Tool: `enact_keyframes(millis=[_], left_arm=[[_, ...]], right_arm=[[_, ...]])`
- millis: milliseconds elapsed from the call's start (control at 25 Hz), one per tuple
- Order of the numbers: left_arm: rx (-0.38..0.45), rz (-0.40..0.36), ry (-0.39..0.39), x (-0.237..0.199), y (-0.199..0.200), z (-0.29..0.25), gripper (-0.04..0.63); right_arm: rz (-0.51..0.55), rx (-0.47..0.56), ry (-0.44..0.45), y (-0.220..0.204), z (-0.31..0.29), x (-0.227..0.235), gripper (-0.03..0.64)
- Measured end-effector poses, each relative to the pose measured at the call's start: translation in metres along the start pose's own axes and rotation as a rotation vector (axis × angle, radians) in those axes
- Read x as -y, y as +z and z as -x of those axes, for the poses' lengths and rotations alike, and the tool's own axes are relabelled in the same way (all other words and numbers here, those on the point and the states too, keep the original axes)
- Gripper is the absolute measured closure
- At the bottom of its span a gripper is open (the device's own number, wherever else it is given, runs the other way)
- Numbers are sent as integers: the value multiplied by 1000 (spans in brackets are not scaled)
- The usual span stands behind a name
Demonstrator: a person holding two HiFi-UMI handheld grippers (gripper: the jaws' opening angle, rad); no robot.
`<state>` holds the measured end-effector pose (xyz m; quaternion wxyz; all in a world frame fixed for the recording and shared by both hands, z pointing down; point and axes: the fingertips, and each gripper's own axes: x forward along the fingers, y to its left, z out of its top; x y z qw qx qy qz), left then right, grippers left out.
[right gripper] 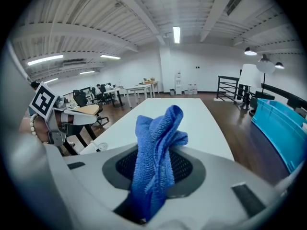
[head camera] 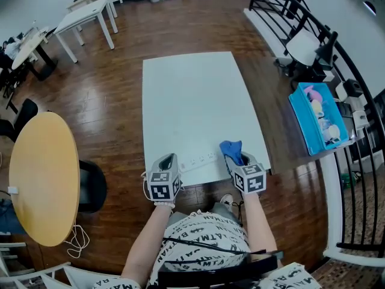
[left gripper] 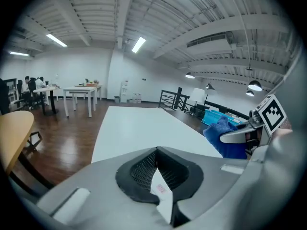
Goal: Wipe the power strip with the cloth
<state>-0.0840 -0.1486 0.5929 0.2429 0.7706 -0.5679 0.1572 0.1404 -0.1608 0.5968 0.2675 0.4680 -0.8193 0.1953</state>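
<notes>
Left tongs [left gripper: 156,152] sit pressed fully together, with a small white tag [left gripper: 162,193] bearing red print pinched in their seam. Right tongs [right gripper: 158,153] are clamped on the blue cloth [right gripper: 158,126], which stands up bunched above the jaws. Between the two, the white power strip [head camera: 198,160] lies along the near edge of the white table [head camera: 192,95], its right end just beside the cloth; whether they touch I cannot tell. A white cord [head camera: 144,186] loops by the left tongs. Farther right stands a blue bin [head camera: 316,116]; at the left, a round wooden table [head camera: 42,179].
</notes>
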Motion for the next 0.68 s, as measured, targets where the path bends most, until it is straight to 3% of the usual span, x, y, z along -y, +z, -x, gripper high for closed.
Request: enact_keyframes(millis=[680], left_arm=[[-13, 46, 8, -2, -10, 1, 584]], right_arm=[[-9, -3, 36, -10, 2, -19, 482]])
